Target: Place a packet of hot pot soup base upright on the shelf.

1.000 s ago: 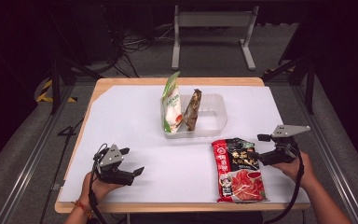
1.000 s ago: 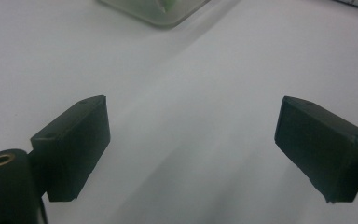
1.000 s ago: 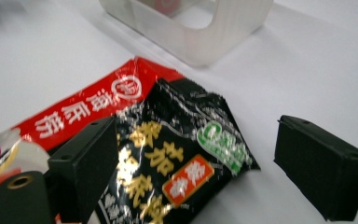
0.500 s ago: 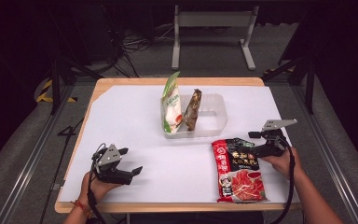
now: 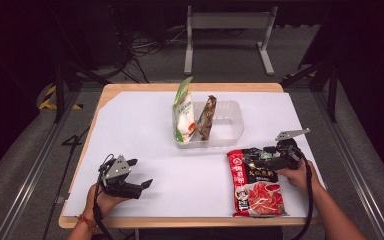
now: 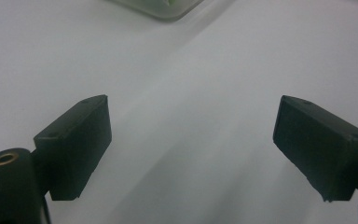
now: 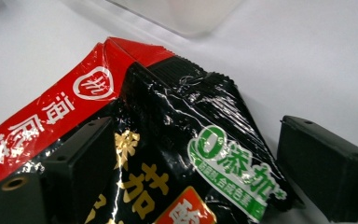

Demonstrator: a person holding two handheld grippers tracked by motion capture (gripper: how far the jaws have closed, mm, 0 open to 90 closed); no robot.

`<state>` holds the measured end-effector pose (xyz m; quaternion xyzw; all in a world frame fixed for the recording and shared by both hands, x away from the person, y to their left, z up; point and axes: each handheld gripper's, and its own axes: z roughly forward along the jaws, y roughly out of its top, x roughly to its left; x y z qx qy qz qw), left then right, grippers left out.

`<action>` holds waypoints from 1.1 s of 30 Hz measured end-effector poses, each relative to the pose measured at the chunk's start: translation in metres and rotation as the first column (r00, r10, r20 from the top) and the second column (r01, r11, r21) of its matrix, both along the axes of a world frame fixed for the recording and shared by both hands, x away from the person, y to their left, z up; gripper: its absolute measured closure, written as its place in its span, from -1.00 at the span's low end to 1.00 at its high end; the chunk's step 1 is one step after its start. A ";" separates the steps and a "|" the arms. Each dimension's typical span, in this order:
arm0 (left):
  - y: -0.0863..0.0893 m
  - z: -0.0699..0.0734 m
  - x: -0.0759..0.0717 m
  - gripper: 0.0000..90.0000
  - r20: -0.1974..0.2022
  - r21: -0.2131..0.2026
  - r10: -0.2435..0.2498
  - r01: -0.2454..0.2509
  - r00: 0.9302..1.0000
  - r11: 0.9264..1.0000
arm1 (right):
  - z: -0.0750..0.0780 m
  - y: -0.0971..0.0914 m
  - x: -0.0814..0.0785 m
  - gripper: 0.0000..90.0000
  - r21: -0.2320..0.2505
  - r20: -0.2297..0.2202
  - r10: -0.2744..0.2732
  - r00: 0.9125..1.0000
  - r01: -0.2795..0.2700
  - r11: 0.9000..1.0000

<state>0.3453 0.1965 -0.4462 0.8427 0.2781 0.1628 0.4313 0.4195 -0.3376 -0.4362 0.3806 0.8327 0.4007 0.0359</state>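
My right gripper (image 5: 269,156), fingers spread, straddles top corner of the red-and-black glossy plastic packet (image 7: 158,140). Left gripper (image 5: 136,175) fingers spread w/ nothing between, over white surface (image 5: 145,130).

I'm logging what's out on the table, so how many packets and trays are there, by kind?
Red and black packet, flat on the table: 1
Green and white packet, standing in the tray: 1
Brown packet, standing in the tray: 1
Clear plastic tray: 1
Total: 4
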 end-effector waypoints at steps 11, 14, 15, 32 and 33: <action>-0.001 -0.001 -0.001 -0.72 -0.005 0.002 -0.003 0.003 1.000 1.000 | -0.001 0.006 0.001 -0.65 -0.001 -0.010 -0.003 1.000 0.003 1.000; 0.001 -0.002 -0.001 -0.72 -0.012 0.005 -0.002 0.002 1.000 1.000 | -0.001 0.009 0.001 -0.60 -0.020 0.000 -0.004 1.000 0.004 1.000; 0.001 -0.003 -0.001 -0.72 -0.016 0.001 -0.004 0.004 1.000 1.000 | -0.001 0.010 0.001 -0.57 -0.028 0.008 0.002 1.000 -0.001 1.000; 0.004 -0.002 -0.001 -0.72 -0.013 -0.013 0.000 0.000 1.000 1.000 | 0.000 -0.007 0.004 0.42 0.080 -0.009 -0.024 1.000 0.024 0.996; 0.004 -0.002 -0.001 -0.72 -0.013 -0.013 0.000 0.000 1.000 1.000 | 0.000 -0.007 0.004 0.42 0.080 -0.009 -0.024 1.000 0.024 0.996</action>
